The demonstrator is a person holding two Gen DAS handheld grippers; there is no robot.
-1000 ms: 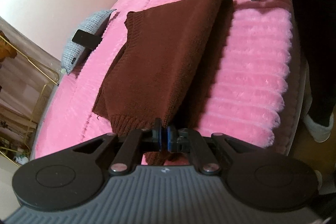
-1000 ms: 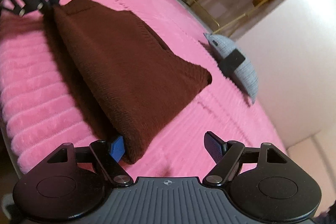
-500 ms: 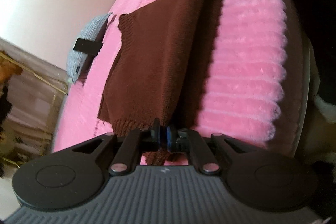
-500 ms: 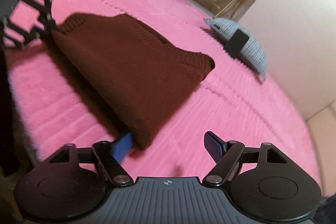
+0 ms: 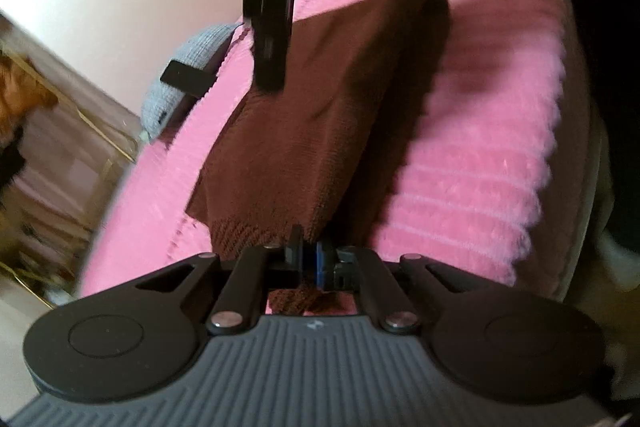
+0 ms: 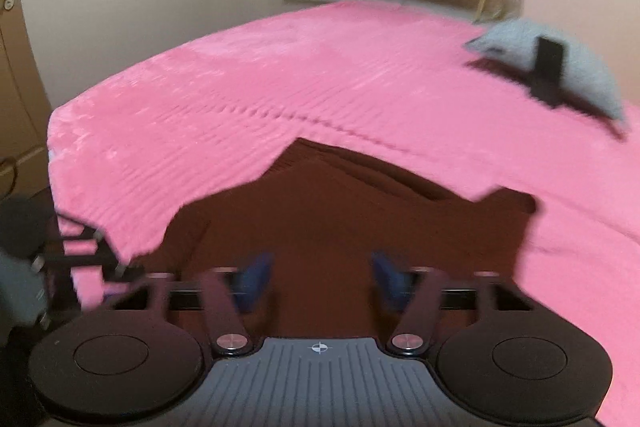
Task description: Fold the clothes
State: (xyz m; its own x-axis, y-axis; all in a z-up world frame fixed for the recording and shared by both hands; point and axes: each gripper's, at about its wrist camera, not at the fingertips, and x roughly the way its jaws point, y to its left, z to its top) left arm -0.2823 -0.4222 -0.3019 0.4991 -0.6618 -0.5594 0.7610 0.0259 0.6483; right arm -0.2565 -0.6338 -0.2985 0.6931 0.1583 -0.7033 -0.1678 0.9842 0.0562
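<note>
A brown knit sweater (image 5: 332, 115) lies folded into a compact stack near the edge of a pink plush bed (image 5: 480, 179), its ribbed hem pinched between the closed fingers of the left hand-held gripper (image 5: 310, 259). The right hand-held gripper (image 6: 320, 277) hangs over the garment with its fingers spread apart and nothing between them. A grey cushion (image 6: 560, 67) sits at the bed's far side. The fold looks well advanced; whether another fold remains cannot be judged from these views.
</note>
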